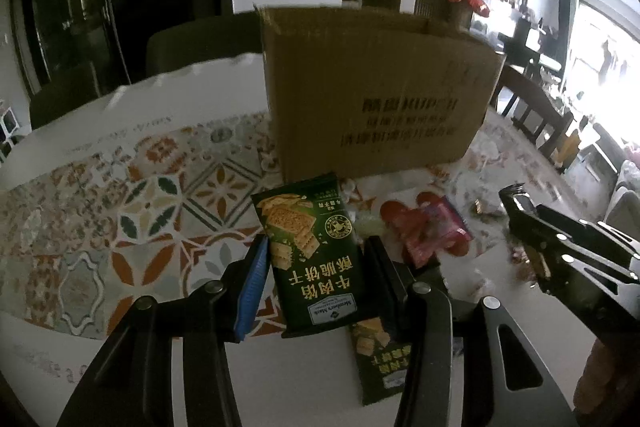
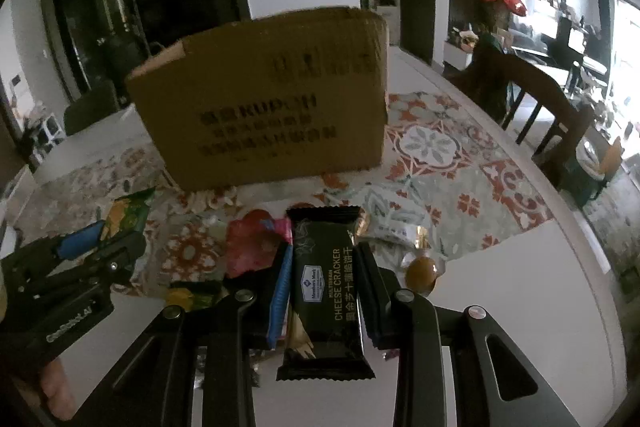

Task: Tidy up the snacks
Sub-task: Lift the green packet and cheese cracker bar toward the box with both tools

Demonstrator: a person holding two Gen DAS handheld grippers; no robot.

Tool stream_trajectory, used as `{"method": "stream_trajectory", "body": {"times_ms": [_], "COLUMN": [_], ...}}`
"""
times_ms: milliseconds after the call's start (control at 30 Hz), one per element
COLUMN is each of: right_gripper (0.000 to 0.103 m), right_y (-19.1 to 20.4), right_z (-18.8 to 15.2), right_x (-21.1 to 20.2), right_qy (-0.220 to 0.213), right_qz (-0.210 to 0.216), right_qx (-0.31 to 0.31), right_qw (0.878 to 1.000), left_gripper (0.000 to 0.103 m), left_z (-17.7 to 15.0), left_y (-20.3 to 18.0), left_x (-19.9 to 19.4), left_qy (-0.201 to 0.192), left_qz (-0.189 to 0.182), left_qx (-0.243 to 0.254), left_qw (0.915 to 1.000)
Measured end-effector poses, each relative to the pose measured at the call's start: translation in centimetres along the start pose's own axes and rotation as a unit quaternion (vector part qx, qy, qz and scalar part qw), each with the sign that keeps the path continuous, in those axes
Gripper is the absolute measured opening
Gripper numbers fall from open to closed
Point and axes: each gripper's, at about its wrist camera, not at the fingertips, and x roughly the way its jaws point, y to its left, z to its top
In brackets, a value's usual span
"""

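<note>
My left gripper (image 1: pixel 316 247) is shut on a green cracker packet (image 1: pixel 310 251) and holds it above the table, in front of the open cardboard box (image 1: pixel 372 91). My right gripper (image 2: pixel 322 255) is shut on a black cheese cracker packet (image 2: pixel 326 291), also in front of the box (image 2: pixel 272 107). The right gripper also shows in the left wrist view (image 1: pixel 516 203), and the left gripper with its green packet (image 2: pixel 124 219) in the right wrist view. A second green packet (image 1: pixel 380 359) lies on the table under the left gripper.
Loose snacks lie on the patterned tablecloth (image 1: pixel 132 211): a pink-red packet (image 1: pixel 432 231), also seen from the right wrist (image 2: pixel 252 247), gold-wrapped sweets (image 2: pixel 420 269) and a white wrapper (image 2: pixel 396 233). Dark wooden chairs (image 2: pixel 536 107) stand at the table's right side.
</note>
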Motion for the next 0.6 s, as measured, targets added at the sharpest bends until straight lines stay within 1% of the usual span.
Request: {"method": "stream_trajectory", "body": {"times_ms": [133, 300, 467, 600], "right_gripper": [0.032, 0.032, 0.032, 0.032], "right_y": [0.5, 0.8, 1.0, 1.0], "right_z": [0.5, 1.3, 2.1, 3.2], "right_x": [-1.4, -2.8, -4.0, -4.8], "right_qy": [-0.012, -0.024, -0.039, -0.056], "right_qz": [0.01, 0.027, 0.037, 0.044], "right_qx": [-0.006, -0.013, -0.023, -0.02], "right_qw": [1.0, 0.999, 0.998, 0.997], "left_gripper": [0.048, 0.048, 0.048, 0.047], "left_z": [0.5, 1.2, 2.0, 3.2], "left_y": [-0.1, -0.1, -0.4, -0.5], "left_x": [-2.0, -4.1, -5.6, -6.4], "left_qy": [-0.015, -0.035, -0.054, -0.067], "left_qz": [-0.007, -0.004, 0.001, -0.005], "left_qx": [-0.006, -0.008, -0.002, 0.001], "left_qw": [0.9998, 0.9994, 0.9985, 0.9977]}}
